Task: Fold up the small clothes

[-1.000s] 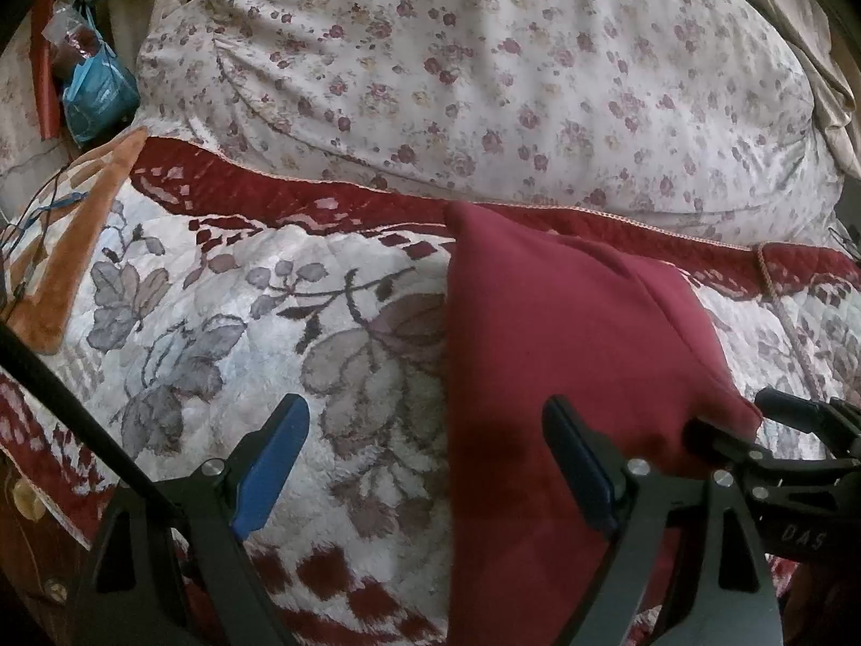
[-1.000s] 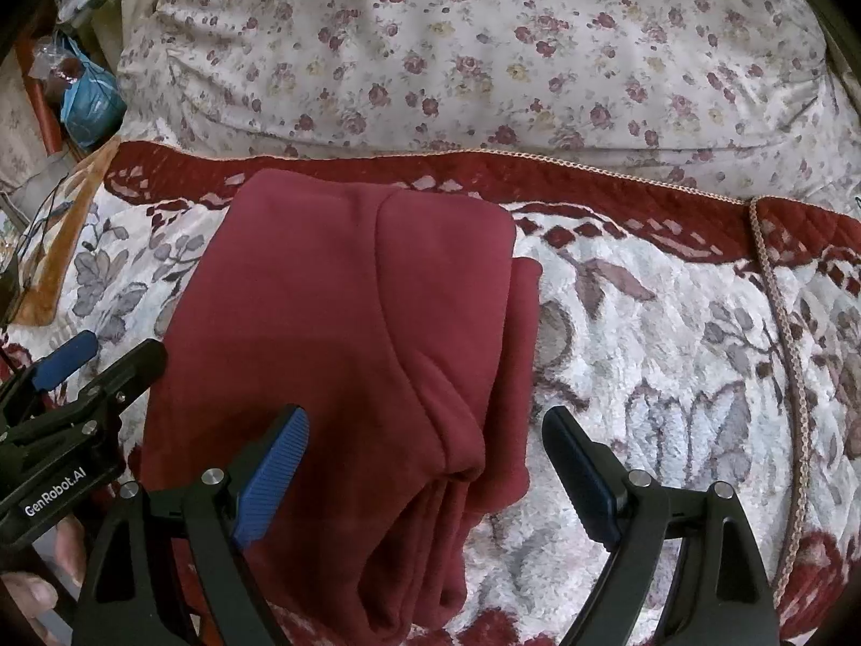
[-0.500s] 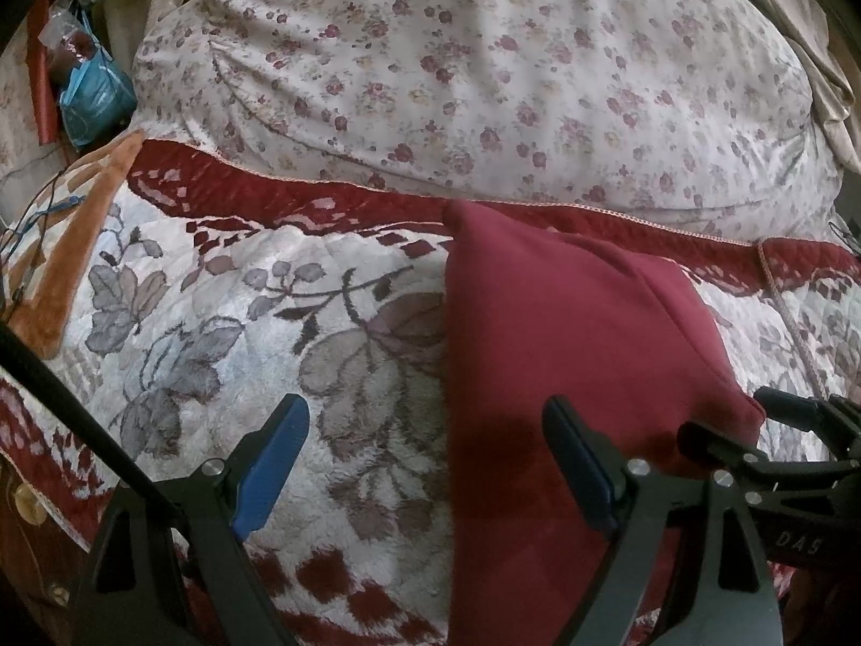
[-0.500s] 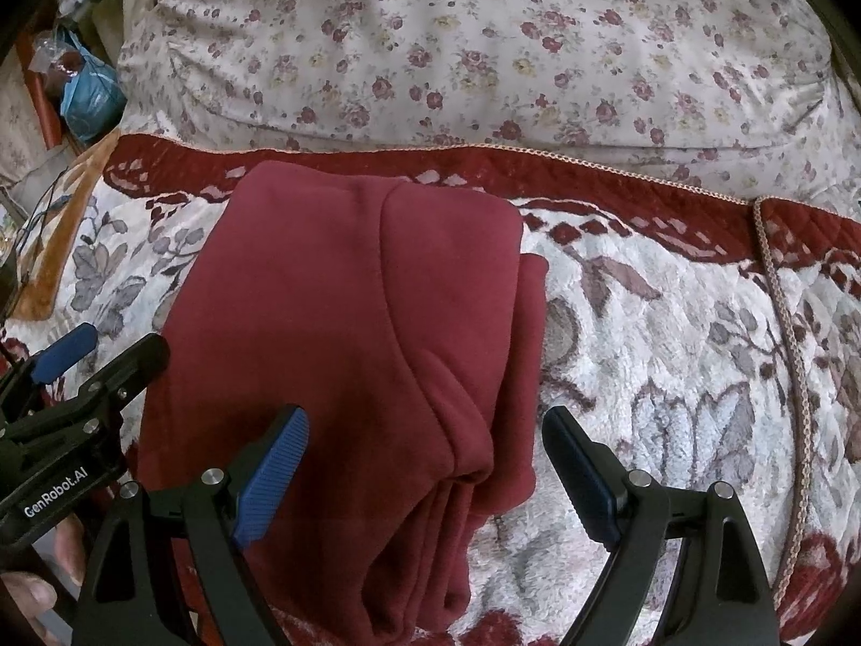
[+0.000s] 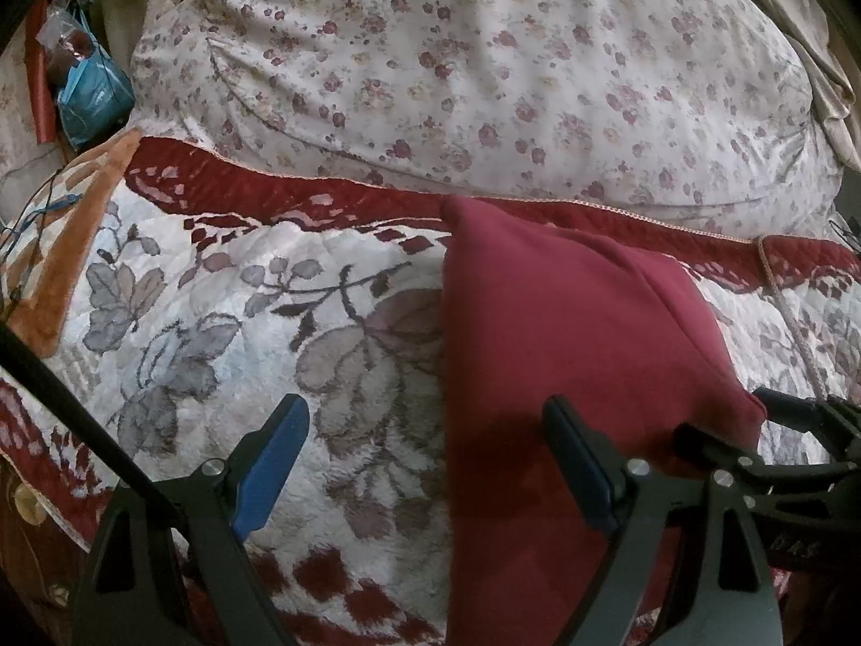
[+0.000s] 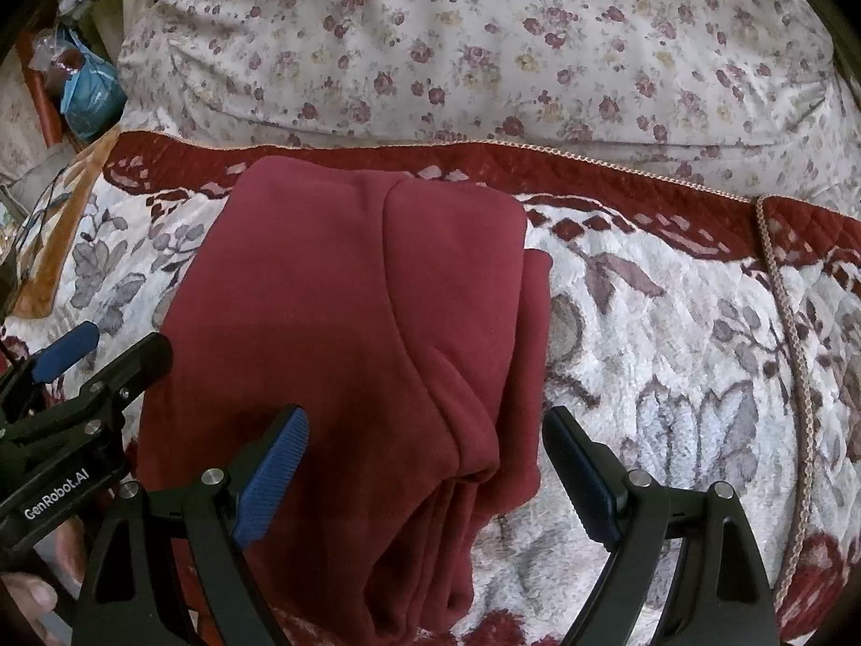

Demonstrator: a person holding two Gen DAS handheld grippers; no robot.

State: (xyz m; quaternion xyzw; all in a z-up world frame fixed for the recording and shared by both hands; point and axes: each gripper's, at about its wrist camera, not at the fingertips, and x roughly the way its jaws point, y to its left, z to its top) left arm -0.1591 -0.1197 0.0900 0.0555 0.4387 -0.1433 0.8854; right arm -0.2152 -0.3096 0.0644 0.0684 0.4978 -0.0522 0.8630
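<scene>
Lying folded on the floral blanket (image 6: 672, 377), the red garment (image 6: 350, 323) sits between both grippers, neither gripping it.

Garment: several stacked layers, their edges showing at the near end, one lower layer jutting out along the right side; far edge near the blanket's red border, just short of the flowered duvet (image 6: 484, 43). Left gripper (image 5: 425, 463): jaws spread wide, empty, straddling the garment's left edge. Right gripper (image 6: 425, 463): jaws spread wide, empty, over the near right portion. Risk, as judged: a pinch taking only the top layers would drag the stack askew and open the fold; the plush blanket may snag the fabric.
</scene>
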